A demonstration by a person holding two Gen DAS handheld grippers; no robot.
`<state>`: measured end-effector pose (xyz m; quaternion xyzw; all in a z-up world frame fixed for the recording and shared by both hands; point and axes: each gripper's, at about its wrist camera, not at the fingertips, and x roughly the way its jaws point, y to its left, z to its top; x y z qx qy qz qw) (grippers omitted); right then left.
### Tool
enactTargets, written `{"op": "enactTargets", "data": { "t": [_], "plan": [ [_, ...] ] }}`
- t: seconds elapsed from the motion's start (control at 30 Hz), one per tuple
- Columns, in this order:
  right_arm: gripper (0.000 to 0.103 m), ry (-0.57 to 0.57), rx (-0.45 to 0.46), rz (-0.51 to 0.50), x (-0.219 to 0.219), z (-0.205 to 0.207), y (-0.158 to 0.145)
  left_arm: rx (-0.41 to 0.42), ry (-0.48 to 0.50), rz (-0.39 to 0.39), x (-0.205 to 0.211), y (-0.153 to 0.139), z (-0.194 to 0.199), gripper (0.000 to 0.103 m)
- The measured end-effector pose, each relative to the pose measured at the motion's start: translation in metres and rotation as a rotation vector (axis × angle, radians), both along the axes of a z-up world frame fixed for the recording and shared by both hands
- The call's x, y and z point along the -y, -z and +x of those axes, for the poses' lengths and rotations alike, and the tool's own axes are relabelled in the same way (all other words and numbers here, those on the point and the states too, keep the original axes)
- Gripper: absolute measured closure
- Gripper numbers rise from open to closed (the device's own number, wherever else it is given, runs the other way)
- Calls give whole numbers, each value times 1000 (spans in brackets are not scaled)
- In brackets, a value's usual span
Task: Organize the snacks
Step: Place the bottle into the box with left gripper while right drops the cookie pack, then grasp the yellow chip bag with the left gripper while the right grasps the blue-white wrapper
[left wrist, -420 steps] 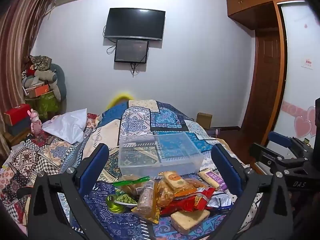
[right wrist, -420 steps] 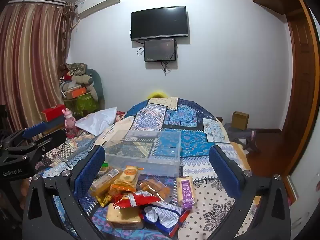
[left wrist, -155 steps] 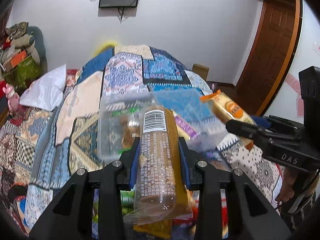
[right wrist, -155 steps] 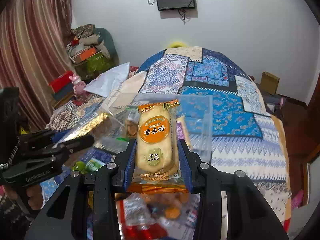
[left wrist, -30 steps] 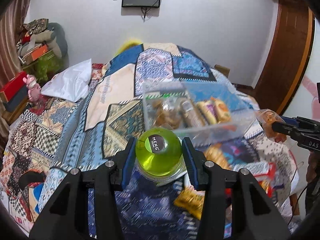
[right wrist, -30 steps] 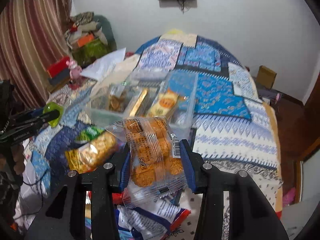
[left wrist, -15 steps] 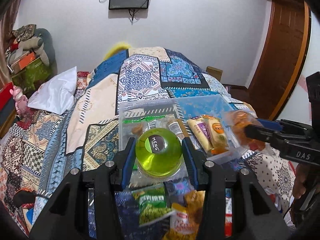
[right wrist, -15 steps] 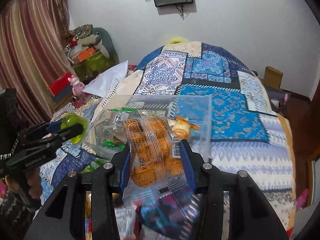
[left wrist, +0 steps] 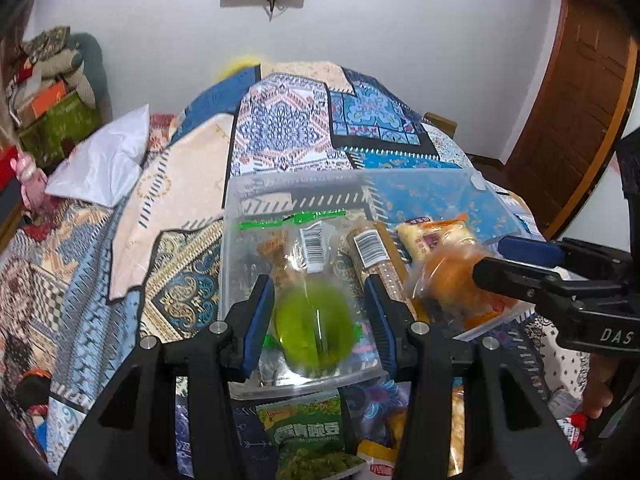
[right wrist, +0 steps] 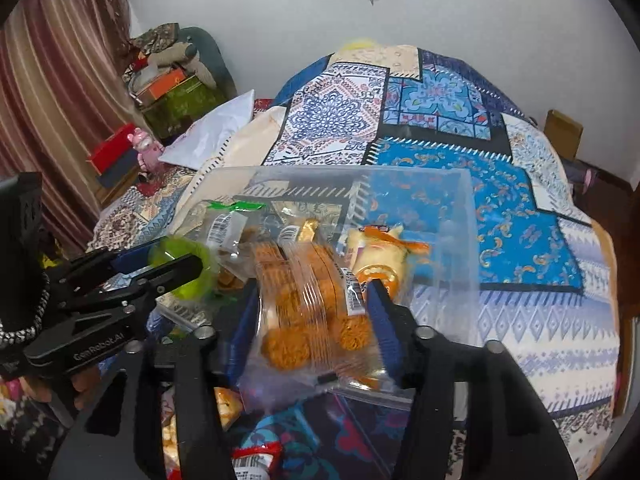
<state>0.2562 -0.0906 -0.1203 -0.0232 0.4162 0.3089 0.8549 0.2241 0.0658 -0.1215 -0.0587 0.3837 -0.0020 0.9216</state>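
A clear plastic bin [left wrist: 496,200] stands on the patterned bed quilt and holds several wrapped snacks. My left gripper [left wrist: 320,312] is over the bin's near left part with its jaws apart; the green jelly cup [left wrist: 314,330] is blurred between them, seemingly loose. It also shows in the right wrist view [right wrist: 188,268]. My right gripper [right wrist: 312,312] is shut on a clear bag of orange biscuits [right wrist: 308,304] above the bin's near edge [right wrist: 468,208]. That bag also shows in the left wrist view [left wrist: 448,280].
Loose snacks lie on the quilt in front of the bin, among them a green pea packet [left wrist: 308,436] and a red-ended pack [right wrist: 252,460]. A white pillow [left wrist: 104,164] lies at the far left. A wooden door [left wrist: 568,92] stands at the right.
Both grippers moved forward over the bin. My left jaws have opened a little and the green cup is blurred, as if dropping. The right still grips the biscuit bag.
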Motion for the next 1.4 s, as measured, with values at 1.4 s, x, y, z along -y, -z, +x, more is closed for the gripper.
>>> {"op": "enactTargets", "data": {
  "t": [1.4],
  "plan": [
    [26,48,13,-117,94,-142,31,-187,33,0,28,47,-138,43]
  ]
}}
